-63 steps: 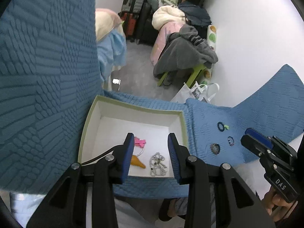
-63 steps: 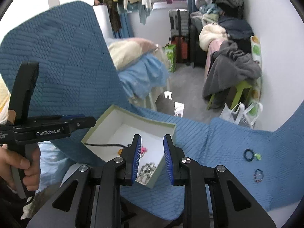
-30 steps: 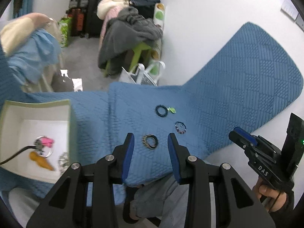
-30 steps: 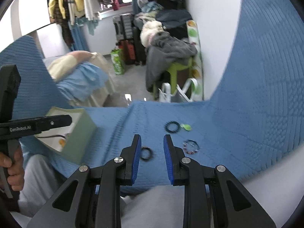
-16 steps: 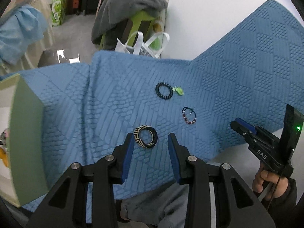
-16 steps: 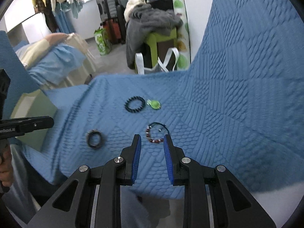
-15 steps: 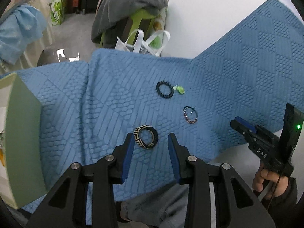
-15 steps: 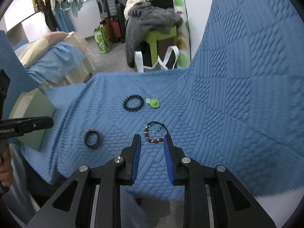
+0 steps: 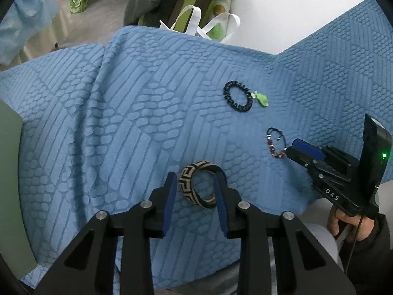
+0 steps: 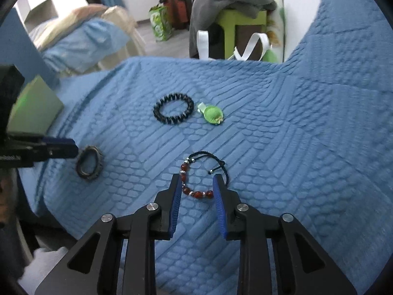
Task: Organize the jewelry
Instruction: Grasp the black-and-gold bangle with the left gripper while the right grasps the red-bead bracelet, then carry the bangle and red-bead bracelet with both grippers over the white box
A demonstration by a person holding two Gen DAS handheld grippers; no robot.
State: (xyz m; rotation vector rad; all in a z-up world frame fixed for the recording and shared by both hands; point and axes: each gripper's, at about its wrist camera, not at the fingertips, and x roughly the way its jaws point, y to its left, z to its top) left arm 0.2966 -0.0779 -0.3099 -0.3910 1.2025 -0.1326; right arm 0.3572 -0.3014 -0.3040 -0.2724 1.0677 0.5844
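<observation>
Between the left jaws, a bangle (image 9: 200, 187) with a tan-and-black key pattern; between the right jaws, a red-beaded bracelet (image 10: 196, 191) on black cord; beyond them, a black hair tie (image 10: 173, 112), all on a blue textured blanket (image 9: 122, 113)

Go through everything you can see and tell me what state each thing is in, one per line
Left gripper: open, jaws either side of the patterned bangle, not closed on it.
Patterned bangle: on the blue cloth, tilted on edge.
Right gripper: open, jaws straddling the red bead bracelet.
Red bead bracelet: flat on the cloth, ungripped.
Black bracelet: flat, untouched.
Green charm: loose beside the black bracelet.
</observation>
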